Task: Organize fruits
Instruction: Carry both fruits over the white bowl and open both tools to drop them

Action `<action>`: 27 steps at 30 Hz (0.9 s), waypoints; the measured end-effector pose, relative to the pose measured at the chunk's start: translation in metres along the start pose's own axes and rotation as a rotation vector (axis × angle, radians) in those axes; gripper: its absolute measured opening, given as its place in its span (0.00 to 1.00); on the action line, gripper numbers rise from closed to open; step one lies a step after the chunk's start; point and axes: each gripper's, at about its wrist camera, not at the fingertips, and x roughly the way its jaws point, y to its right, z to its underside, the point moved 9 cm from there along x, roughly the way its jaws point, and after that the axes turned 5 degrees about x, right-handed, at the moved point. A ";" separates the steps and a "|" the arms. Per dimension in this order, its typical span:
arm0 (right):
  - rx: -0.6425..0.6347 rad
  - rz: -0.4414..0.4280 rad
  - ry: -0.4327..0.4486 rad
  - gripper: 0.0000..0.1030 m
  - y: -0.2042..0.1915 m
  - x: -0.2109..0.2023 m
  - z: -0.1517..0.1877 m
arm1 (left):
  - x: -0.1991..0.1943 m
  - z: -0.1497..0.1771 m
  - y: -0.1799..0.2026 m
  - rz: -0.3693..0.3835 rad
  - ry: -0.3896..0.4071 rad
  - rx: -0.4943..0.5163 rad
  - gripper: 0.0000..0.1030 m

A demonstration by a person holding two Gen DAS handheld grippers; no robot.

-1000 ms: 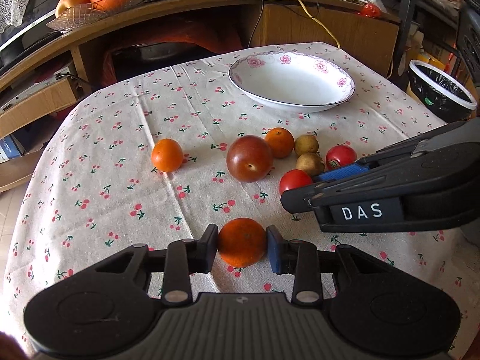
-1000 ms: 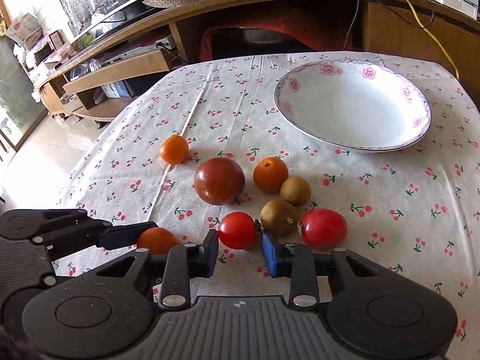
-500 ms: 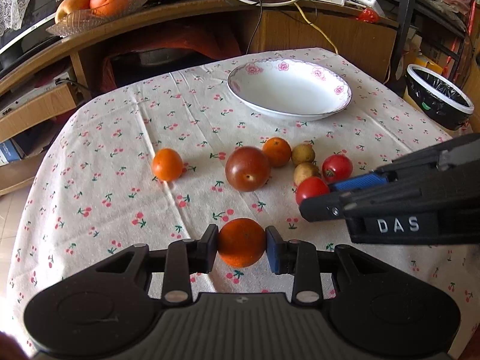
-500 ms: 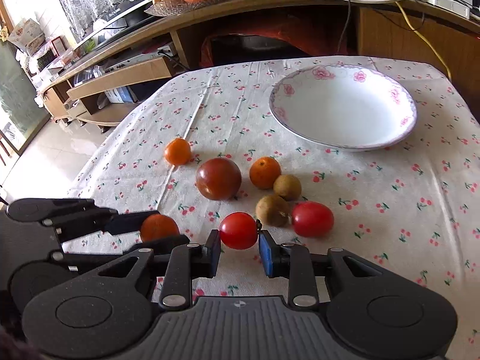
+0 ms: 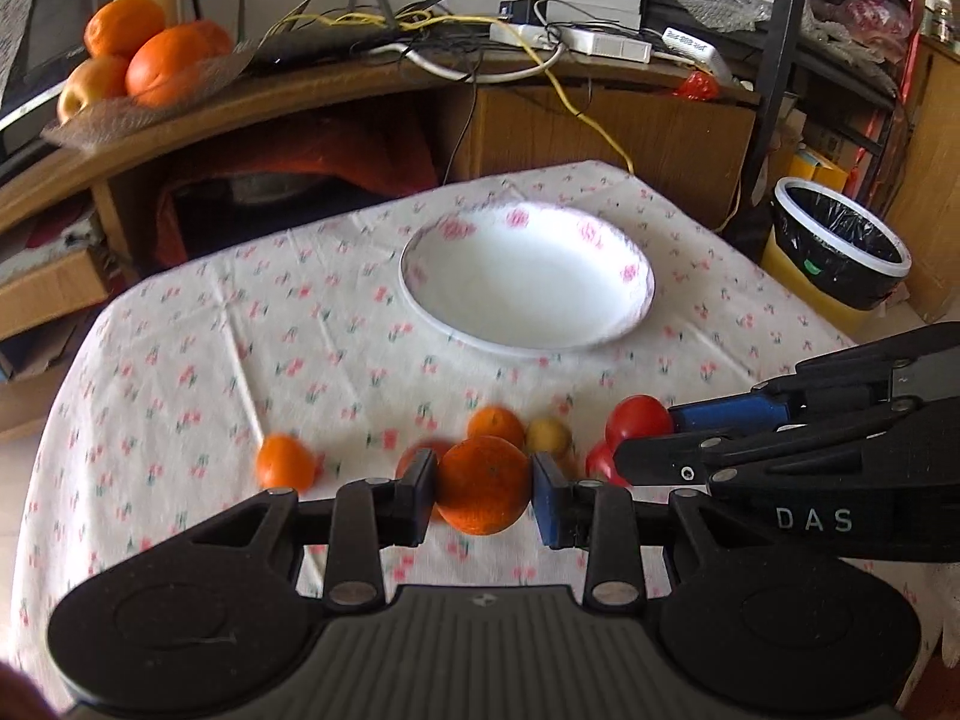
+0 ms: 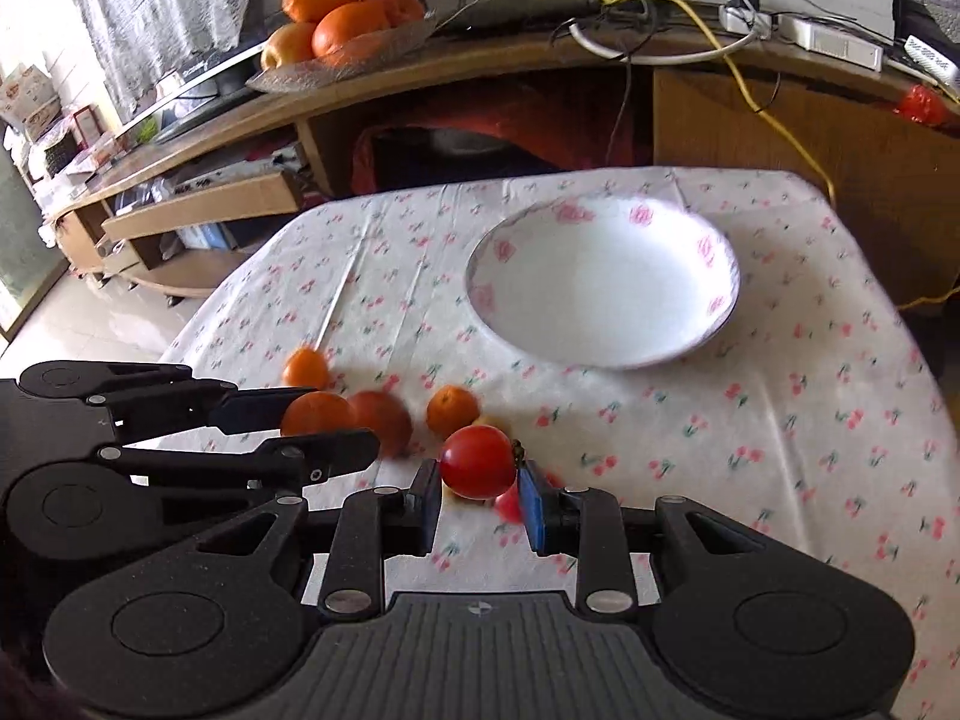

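Grippers both loaded. Left gripper (image 5: 483, 495) jaws clamped on an orange (image 5: 483, 485), held above the near part of the table (image 5: 180, 360). Right gripper (image 6: 478, 495) jaws clamped on a tomato (image 6: 478, 462), just beside the left one, also clear of the cloth. Bowl (image 6: 603, 282) white, pink-flowered rim, toward the far right corner, holding no fruit. Remaining fruit in a blurred cluster mid-table: small orange (image 5: 285, 463) toward the left edge, another orange (image 6: 452, 410), a dark red fruit (image 6: 384, 420), a yellowish one (image 5: 548, 437), a second tomato (image 5: 639, 420).
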 end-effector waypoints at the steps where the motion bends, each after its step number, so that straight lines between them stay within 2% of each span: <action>1: 0.006 0.002 0.003 0.23 0.002 0.001 -0.004 | 0.004 -0.005 -0.001 0.003 0.000 0.001 0.40; 14: 0.050 0.035 0.008 0.23 0.041 0.037 -0.051 | 0.062 -0.052 -0.009 0.019 -0.012 0.021 0.40; 27: 0.068 0.051 -0.007 0.24 0.057 0.061 -0.061 | 0.090 -0.062 -0.013 0.032 -0.021 0.028 0.40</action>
